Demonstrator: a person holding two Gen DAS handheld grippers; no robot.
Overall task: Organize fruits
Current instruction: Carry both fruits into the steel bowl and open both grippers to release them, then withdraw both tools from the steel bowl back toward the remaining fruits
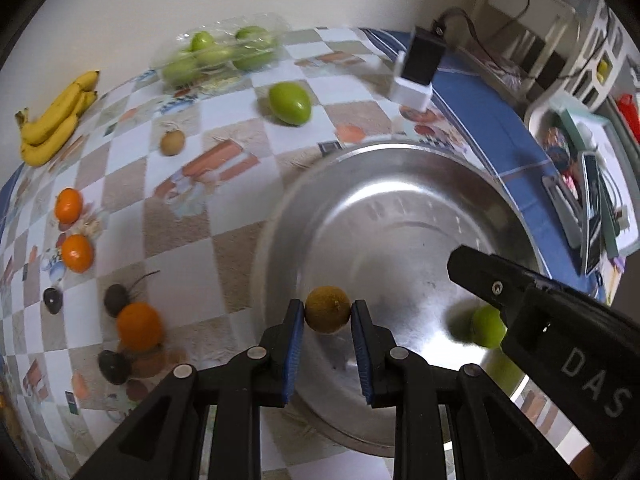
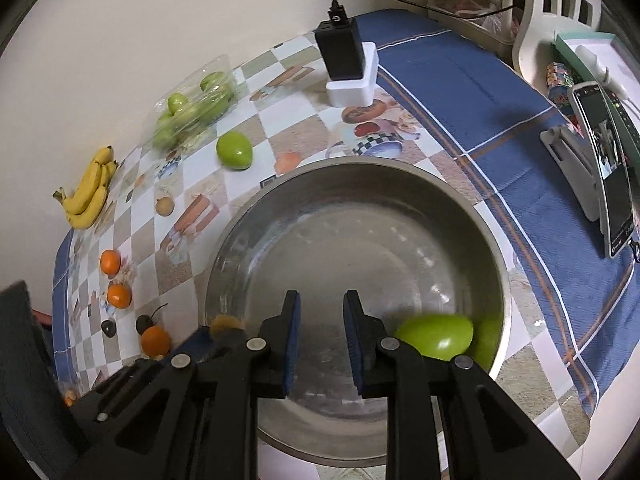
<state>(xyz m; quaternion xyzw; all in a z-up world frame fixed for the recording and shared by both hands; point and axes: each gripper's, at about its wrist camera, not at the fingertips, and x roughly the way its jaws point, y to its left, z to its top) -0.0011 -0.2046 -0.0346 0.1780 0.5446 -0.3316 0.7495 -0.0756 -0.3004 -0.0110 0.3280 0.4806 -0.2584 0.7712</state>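
1 small brown fruit [image 1: 327, 309] sits pinched in the left claw [image 1: 327, 316] above the metal bowl [image 1: 400, 184], near its left rim. The right claw [image 2: 319, 320] is closed on nothing over the bowl, a green fruit [image 2: 436, 342] lying beside it. Let go carelessly, the round brown fruit could bounce or roll out onto the table.

The green fruit [image 1: 486, 326] in the bowl [image 1: 380, 184] sits half-hidden behind the right gripper [image 1: 472, 264].

The right gripper [image 2: 318, 320] hangs over the steel bowl [image 2: 496, 264], its jaws drawn in with nothing between them. A green fruit [image 2: 436, 336] lies inside the bowl at four o'clock. Another green fruit [image 2: 235, 150] sits on the checked tablecloth [image 2: 280, 120] at eleven o'clock, bananas [image 2: 90, 192] at ten, and the blurred left gripper [image 2: 216, 340] at eight.
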